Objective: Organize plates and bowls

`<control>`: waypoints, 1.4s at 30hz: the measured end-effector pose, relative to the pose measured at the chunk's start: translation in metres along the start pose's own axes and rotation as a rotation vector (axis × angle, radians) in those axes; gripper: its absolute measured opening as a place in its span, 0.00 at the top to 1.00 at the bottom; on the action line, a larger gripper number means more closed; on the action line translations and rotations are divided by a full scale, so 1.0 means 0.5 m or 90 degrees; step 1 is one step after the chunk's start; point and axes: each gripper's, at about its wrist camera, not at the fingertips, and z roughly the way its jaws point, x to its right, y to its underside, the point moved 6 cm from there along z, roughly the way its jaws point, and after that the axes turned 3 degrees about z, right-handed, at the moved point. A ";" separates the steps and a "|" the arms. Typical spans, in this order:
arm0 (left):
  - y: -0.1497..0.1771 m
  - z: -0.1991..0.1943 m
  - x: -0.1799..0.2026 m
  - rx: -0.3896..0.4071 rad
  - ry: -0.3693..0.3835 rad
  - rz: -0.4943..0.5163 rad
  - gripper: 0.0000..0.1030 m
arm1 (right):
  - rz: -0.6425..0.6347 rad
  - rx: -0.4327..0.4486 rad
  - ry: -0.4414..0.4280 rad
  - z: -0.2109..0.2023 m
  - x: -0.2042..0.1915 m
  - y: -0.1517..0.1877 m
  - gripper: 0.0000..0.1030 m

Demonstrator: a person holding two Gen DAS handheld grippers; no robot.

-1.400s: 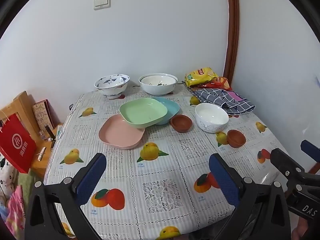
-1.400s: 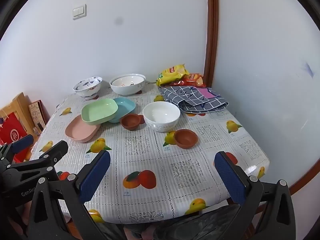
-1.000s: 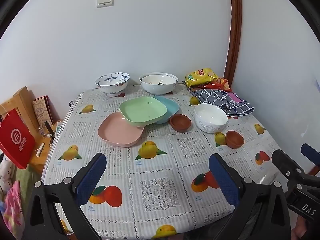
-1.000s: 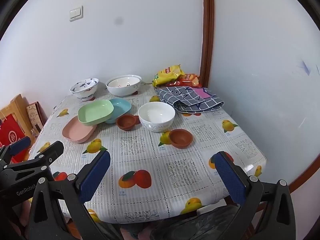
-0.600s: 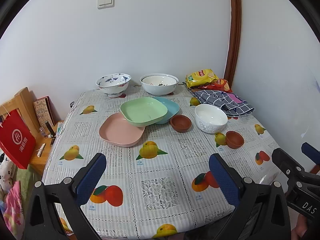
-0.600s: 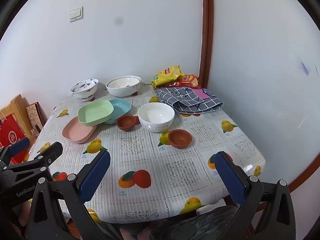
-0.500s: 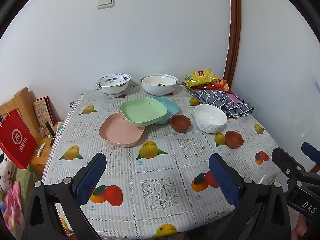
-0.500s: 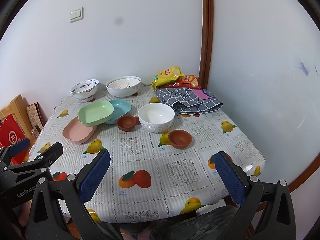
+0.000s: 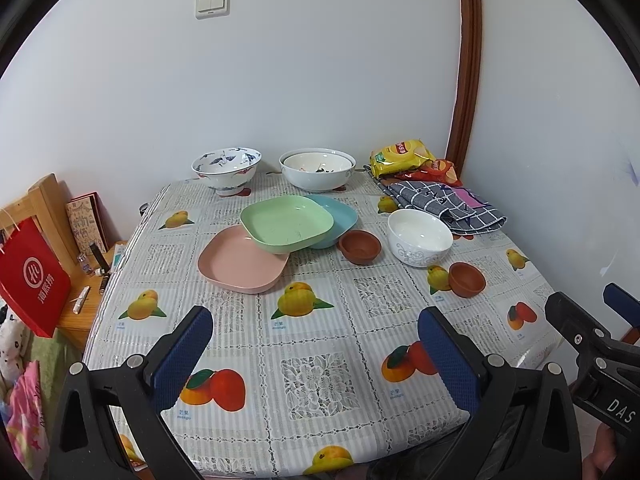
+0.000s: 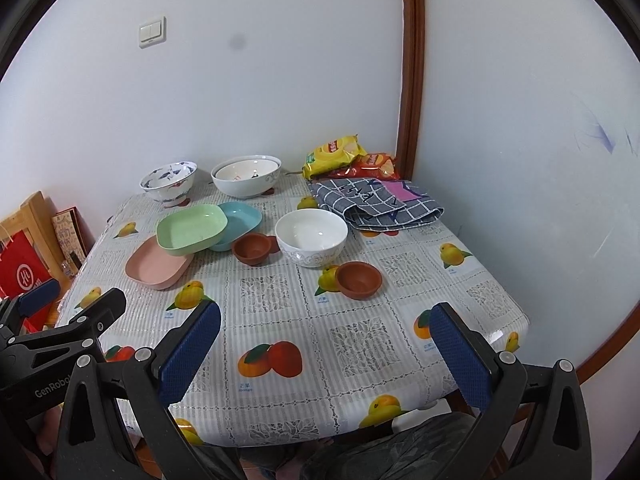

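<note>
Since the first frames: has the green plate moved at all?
No. The green plate lies as before, overlapping the pink plate and blue plate; small image shifts match camera motion.

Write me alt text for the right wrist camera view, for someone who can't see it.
The open right gripper hovers at the near edge of a fruit-print table holding three overlapping plates, a white bowl, two brown bowls and two patterned bowls by the wall.
</note>
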 end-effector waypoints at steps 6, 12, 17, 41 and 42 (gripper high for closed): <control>0.002 0.000 0.000 0.001 0.001 0.000 0.00 | 0.004 0.002 0.000 -0.001 0.003 0.001 0.00; 0.004 -0.003 0.001 0.001 -0.002 0.000 0.00 | 0.003 0.002 0.001 -0.002 0.002 0.000 0.00; 0.005 -0.005 -0.001 0.001 -0.002 0.000 0.00 | 0.000 0.004 0.001 -0.003 0.000 -0.003 0.00; 0.001 -0.005 -0.009 0.002 -0.005 0.002 0.00 | -0.003 0.008 0.003 -0.006 -0.003 -0.005 0.00; 0.001 -0.006 -0.009 0.003 -0.004 0.002 0.00 | -0.003 0.008 0.003 -0.007 -0.003 -0.004 0.00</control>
